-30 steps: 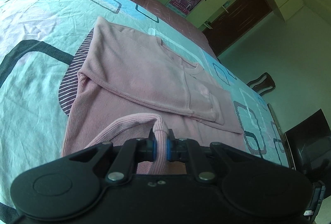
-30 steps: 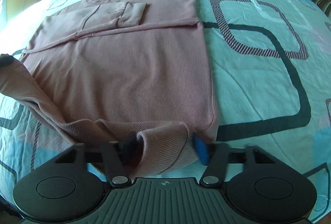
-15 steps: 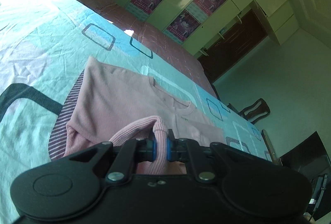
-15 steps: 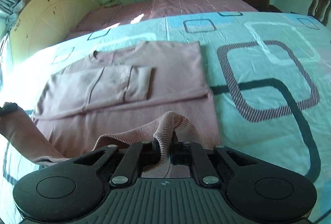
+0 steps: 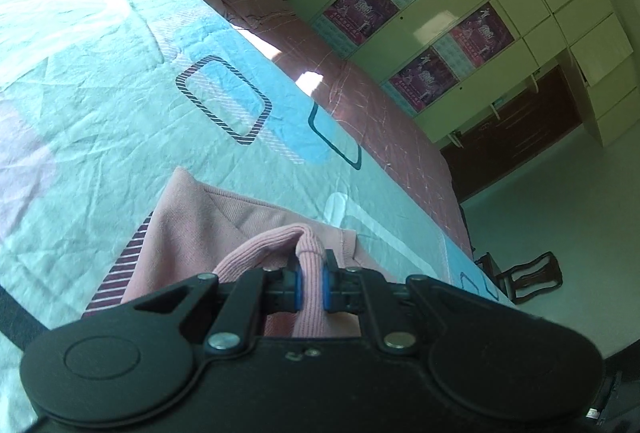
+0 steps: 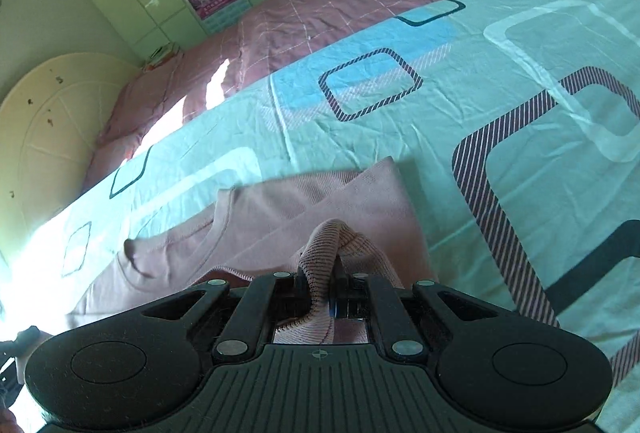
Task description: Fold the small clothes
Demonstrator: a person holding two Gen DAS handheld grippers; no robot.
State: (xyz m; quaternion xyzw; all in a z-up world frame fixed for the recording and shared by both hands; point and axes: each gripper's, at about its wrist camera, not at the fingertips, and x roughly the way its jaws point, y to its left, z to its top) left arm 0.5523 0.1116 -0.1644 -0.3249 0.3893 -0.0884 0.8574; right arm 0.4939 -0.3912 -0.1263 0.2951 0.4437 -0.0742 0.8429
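Observation:
A pink ribbed sweater (image 5: 192, 217) lies on the patterned turquoise bedsheet (image 5: 100, 105). My left gripper (image 5: 310, 287) is shut on a bunched piece of its ribbed hem, which pokes up between the blue pads. In the right wrist view the sweater (image 6: 288, 209) shows its collar and one shoulder flat on the sheet. My right gripper (image 6: 322, 291) is shut on another fold of the hem, lifted over the sweater's upper part. The lower body of the sweater is hidden behind both grippers.
A second bed with a pink cover (image 6: 320, 17) lies beyond the sheet, with a rounded cream headboard (image 6: 52, 129) at left. Cupboards with posters (image 5: 424, 33) line the far wall. A dark wooden chair (image 5: 528, 277) stands on the floor past the bed's edge.
Both grippers have carried the hem forward over the sweater toward its collar. The folded sleeve and lower body seen earlier are now hidden under the lifted hem and the grippers.

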